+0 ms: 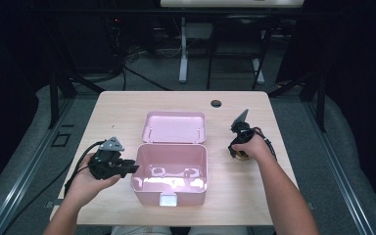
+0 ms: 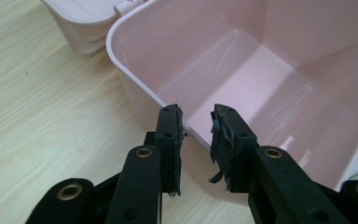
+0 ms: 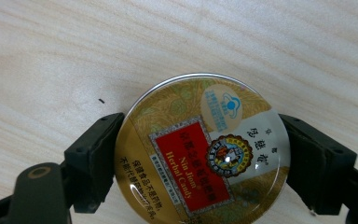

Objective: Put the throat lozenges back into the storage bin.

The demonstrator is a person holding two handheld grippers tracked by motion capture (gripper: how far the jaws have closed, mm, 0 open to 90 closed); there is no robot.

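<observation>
Seemingly early on: pink box (image 1: 170, 172) open and empty, candy tin (image 3: 203, 151) gripped but not yet lifted.

One wooden table (image 1: 117, 115); one box, its lid (image 1: 174, 127) thrown back behind it; one round tin, lying on the table right of the box. Two grippers: the left gripper (image 2: 196, 135) has its jaws slightly apart astride the box's left wall, not pinching it; the right gripper (image 3: 203, 161) has its jaws spread wide and pressed to the tin's sides. Carrying it to the box is likely what remains.

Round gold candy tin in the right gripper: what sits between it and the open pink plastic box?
Bare light wood tabletop, seen in the high view, separates the round gold candy tin from the open pink plastic box.
</observation>
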